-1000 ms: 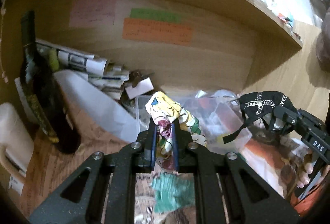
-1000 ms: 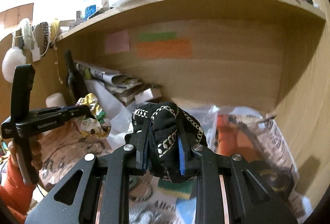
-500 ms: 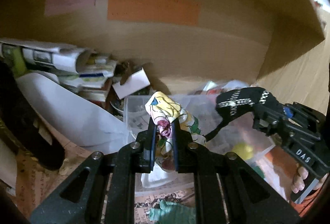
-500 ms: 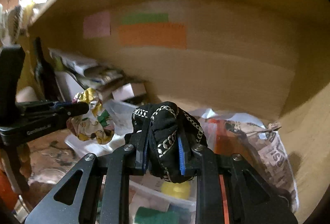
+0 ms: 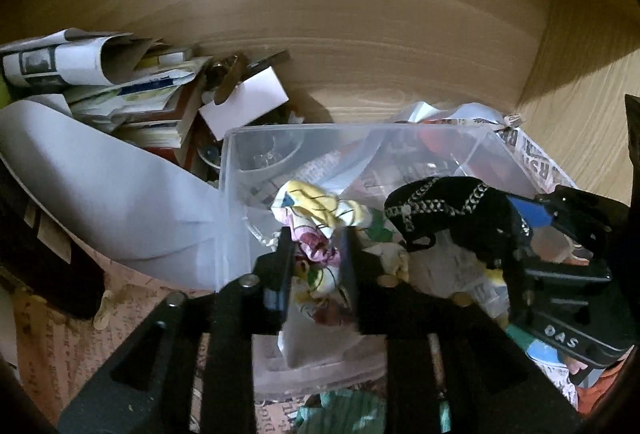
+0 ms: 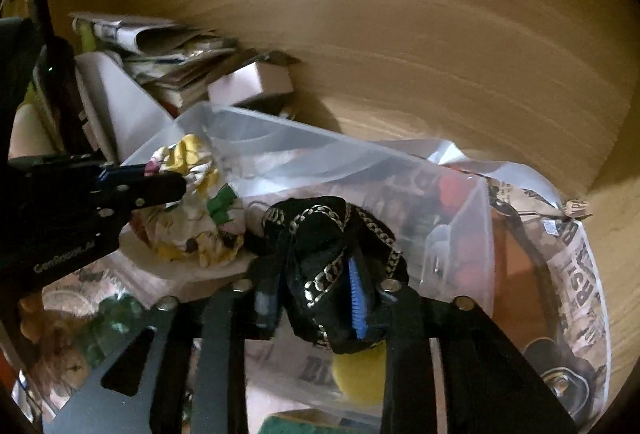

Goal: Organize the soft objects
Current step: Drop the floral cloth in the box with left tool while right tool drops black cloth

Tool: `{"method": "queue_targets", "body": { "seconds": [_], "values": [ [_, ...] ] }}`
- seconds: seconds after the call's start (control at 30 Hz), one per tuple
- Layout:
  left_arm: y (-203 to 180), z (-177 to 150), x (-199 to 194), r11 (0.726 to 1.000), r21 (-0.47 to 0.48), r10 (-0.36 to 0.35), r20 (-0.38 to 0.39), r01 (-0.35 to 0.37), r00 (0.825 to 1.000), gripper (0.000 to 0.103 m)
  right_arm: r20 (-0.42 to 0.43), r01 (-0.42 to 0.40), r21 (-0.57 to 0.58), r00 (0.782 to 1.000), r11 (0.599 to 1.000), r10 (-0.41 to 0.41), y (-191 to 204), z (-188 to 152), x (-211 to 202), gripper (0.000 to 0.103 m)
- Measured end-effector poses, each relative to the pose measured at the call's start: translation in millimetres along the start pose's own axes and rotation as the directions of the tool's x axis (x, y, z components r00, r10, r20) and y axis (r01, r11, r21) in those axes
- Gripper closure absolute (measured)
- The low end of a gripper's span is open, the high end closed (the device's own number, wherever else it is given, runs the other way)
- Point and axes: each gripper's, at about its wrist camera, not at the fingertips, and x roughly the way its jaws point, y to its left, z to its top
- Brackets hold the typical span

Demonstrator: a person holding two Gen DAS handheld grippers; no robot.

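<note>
The floral cloth point(image 5: 320, 218) is clamped in the left tongs point(image 5: 314, 254) and the black scarf point(image 6: 332, 254) in the right tongs point(image 6: 316, 298), both held over the clear bin point(image 5: 228, 194) on the shelf. Both look light, limp and crushable, so a pinch mid-bundle should hold, though loose ends may snag the bin rim

Home: cluttered wooden shelf point(image 5: 360, 46), newspapers point(image 5: 60, 58).
</note>
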Motion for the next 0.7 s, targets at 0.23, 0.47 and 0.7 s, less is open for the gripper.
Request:
{"method": "queue_targets", "body": {
  "seconds": [0.23,0.47,0.7],
  "values": [
    [-4,-3,-37,1.000,0.020,0.011,0.091,-0.012,0.996,0.046,0.063,0.005,-0.021,0.998,1.000,-0.004,5,2,-27,0.041],
    [-12,-10,-87,0.999,0.032,0.007,0.203,-0.014,0.979,0.019,0.200,0.037,-0.034,0.979,0.999,-0.030,10,-1,-81,0.021],
    [-13,-31,-108,1.000,0.027,-0.006,0.200,0.001,0.980,0.008,0.264,0.041,-0.023,0.964,0.999,-0.033,10,-20,-112,0.013]
  ]
}}
